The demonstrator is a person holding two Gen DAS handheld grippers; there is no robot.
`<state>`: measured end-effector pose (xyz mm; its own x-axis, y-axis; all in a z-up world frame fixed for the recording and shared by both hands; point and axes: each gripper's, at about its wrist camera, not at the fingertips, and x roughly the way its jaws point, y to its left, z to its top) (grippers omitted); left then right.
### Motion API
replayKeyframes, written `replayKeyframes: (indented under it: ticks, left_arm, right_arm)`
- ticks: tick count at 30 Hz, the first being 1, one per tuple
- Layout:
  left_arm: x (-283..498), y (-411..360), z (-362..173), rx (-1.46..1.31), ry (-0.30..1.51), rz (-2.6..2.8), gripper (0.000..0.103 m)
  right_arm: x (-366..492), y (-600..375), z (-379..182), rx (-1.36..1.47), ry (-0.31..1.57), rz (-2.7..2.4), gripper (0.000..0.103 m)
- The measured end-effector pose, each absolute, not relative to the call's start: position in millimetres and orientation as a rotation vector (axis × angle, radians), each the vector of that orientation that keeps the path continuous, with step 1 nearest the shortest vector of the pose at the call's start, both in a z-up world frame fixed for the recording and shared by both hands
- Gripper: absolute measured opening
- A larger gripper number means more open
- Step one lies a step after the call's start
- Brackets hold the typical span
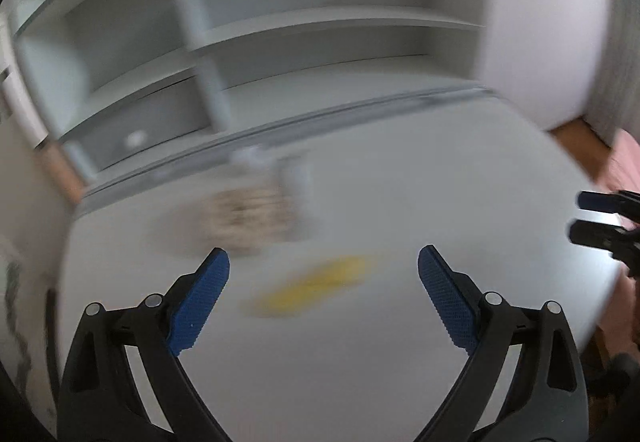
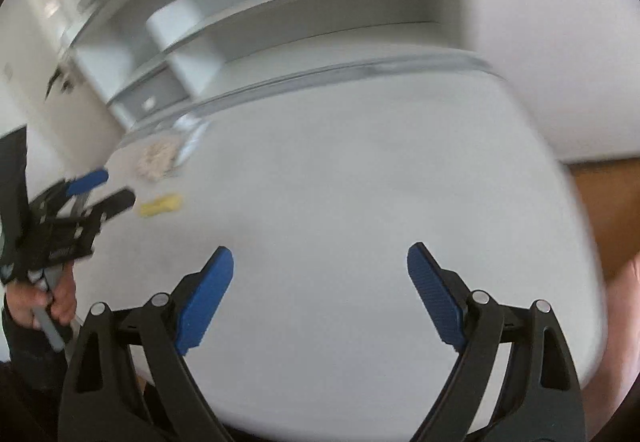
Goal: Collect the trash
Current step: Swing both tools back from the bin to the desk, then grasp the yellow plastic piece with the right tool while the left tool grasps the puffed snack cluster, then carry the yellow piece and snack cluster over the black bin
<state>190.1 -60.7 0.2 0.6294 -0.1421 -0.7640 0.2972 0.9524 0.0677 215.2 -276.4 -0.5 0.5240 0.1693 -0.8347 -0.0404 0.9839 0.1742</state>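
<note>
Left gripper hovers with its blue-padded fingers spread wide and nothing between them, low over a white table. Just ahead of its tips lies a yellow scrap, smeared by motion blur, flat on the tabletop. Beyond the scrap sits a beige crumpled wad, and touching its far side a pale, whitish piece too blurred to identify; both lie near the table's far edge.

Right gripper hangs over the bare middle of the same table, its fingers likewise apart and holding nothing, well away from the trash. From its camera the yellow scrap and the beige wad show far off to the left, with the left gripper just beside the scrap and a hand wrapped around its handle. In the left view, the right gripper's tips poke in at the right edge, one blue pad above a dark finger.

Behind the table stands a white shelf unit with open compartments. A strip of wood-brown floor shows past the table's right side, and something pink sits at the left view's right margin.
</note>
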Motion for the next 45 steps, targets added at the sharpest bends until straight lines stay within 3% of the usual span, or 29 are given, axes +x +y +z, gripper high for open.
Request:
replayKeyframes:
  ticks: [4,11,13,14,16,23,30,33,39,45]
  left_arm:
    - [225,-17,-16,0.18,0.903,-0.239,0.092]
    - [268,-21,-47,0.218,0.954,-0.3,0.092]
    - [278,-19,-46,0.187,0.945,-0.333,0.077]
    - [281,-17,-46,0.176,0.957,-0.343,0.041]
    - [284,-9,-46,0.15,0.966,-0.34,0.03]
    - [258,34,-20,0.088,0.905,-0.279,0.029]
    - [222,72,-4,0.058,0.885,-0.233,0.029]
    - [218,75,-10,0.062,0.91,-0.204,0.029]
    - [197,55,-1,0.051,0.907,-0.258,0.029]
    - [165,-32,9,0.089,0.886,-0.433,0.029]
  right_arm:
    - [256,-214,-9,0.049,1.051,0.227,0.086]
    - [285,-147,-24,-0.075,1.108,0.33,0.086]
    - [290,-138,-29,-0.103,1.124,0.371,0.086]
    - [292,-132,-32,-0.128,1.137,0.405,0.086]
    - [298,-120,-36,-0.19,1.159,0.456,0.086]
    - [325,-63,-53,-0.575,1.254,0.659,0.082]
    - [330,-47,-56,-0.656,1.331,0.757,0.047]
    - [332,-48,-53,-0.615,1.367,0.756,0.014]
    - [304,-64,-30,-0.515,1.332,0.687,0.014]
    - [254,-144,8,-0.346,1.273,0.523,0.014]
